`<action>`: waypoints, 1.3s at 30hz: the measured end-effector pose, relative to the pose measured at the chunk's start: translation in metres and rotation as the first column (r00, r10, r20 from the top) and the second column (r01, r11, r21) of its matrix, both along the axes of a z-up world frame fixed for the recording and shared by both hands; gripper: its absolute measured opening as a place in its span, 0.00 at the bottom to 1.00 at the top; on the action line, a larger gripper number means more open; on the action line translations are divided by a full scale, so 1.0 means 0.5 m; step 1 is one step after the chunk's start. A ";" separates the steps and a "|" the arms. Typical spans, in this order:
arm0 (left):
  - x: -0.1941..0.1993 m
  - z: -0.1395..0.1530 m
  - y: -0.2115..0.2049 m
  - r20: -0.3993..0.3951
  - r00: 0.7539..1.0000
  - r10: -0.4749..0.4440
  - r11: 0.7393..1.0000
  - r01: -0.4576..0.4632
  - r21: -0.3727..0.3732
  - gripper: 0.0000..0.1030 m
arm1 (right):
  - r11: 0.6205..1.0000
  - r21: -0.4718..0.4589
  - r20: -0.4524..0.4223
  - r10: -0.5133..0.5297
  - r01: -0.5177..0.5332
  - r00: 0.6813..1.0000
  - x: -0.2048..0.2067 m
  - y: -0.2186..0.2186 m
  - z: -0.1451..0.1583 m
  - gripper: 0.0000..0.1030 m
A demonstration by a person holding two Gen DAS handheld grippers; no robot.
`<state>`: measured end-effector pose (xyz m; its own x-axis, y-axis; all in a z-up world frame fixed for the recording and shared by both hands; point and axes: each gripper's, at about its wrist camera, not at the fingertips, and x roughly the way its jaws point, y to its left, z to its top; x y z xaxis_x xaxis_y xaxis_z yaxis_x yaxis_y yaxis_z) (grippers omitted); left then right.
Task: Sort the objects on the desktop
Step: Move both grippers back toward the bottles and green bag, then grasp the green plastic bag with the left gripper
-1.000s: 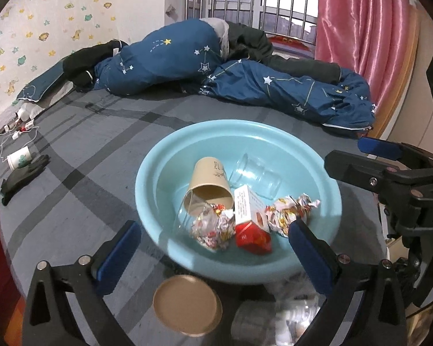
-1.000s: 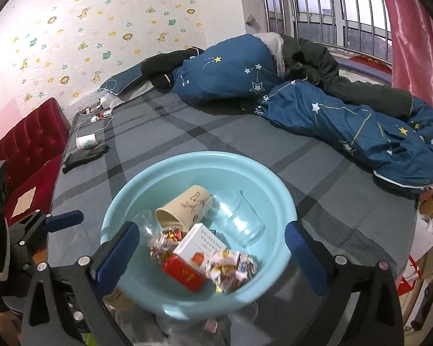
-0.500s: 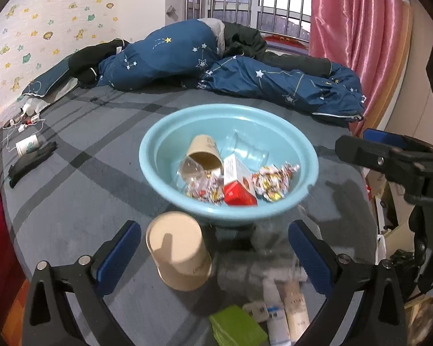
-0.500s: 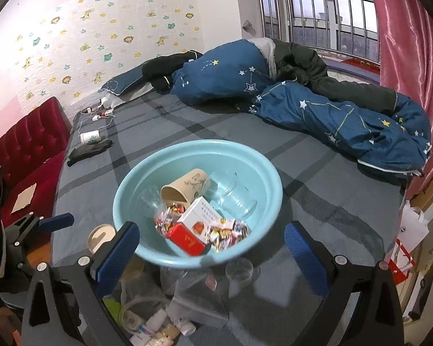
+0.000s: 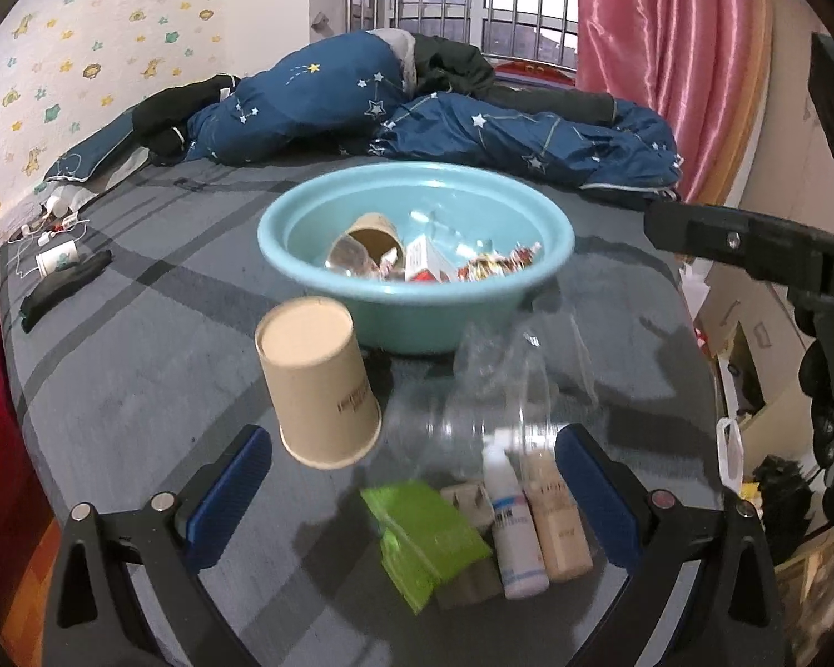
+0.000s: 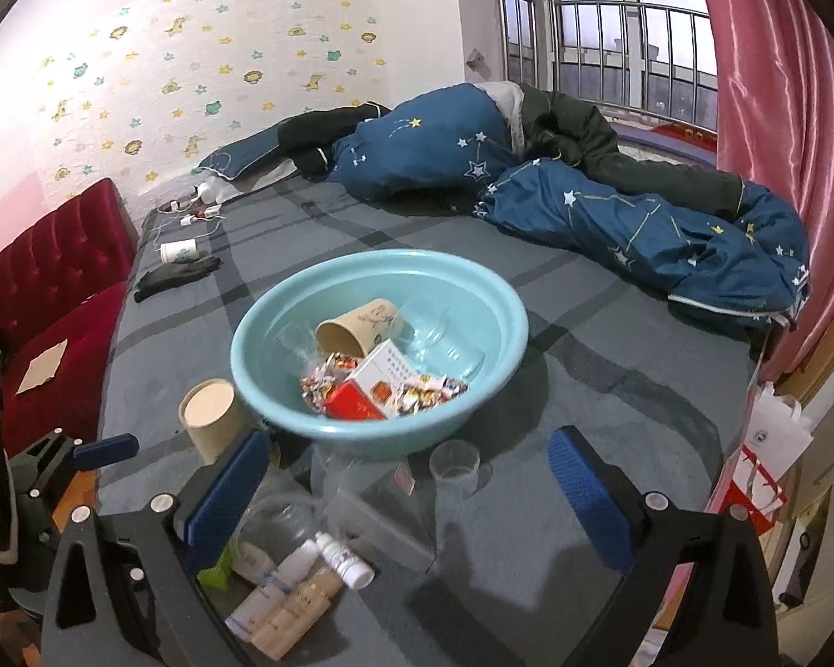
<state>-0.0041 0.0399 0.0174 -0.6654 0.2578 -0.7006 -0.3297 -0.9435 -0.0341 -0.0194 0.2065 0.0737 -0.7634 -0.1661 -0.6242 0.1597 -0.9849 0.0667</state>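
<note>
Both grippers hold nothing, fingers spread wide: the left gripper (image 5: 408, 478) hangs over a green plastic packet (image 5: 425, 536) and two small bottles (image 5: 534, 528) lying side by side on the grey checked bed (image 5: 139, 344), just beside an upturned tan paper cup (image 5: 319, 383). The right gripper (image 6: 408, 481) faces a small clear plastic cup (image 6: 454, 464), probably the nearest pick. Beyond stands the round light-blue plastic basin (image 6: 506, 311), already collecting a paper cup, sweets and a red-and-white box, placed centrally so either hand reaches it.

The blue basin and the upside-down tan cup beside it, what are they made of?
The basin looks like smooth moulded plastic: even colour, soft sheen, rolled rim. The cup seems matte paper: dull tan wall, printed mark, thin rim.
</note>
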 end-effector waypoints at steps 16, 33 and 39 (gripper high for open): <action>0.051 -0.101 -0.004 0.029 0.999 0.039 0.999 -0.038 -0.003 1.00 | 1.000 0.017 -0.043 0.008 -0.007 0.999 0.087 -0.032 -0.089 1.00; 0.041 -0.124 -0.004 0.040 0.997 0.068 0.997 -0.070 0.035 1.00 | 1.000 0.029 -0.024 -0.001 0.002 1.000 0.097 -0.037 -0.154 1.00; 0.035 -0.121 -0.009 0.063 0.996 0.068 0.994 -0.074 0.083 0.96 | 1.000 0.026 -0.023 0.004 -0.003 1.000 0.097 -0.037 -0.152 1.00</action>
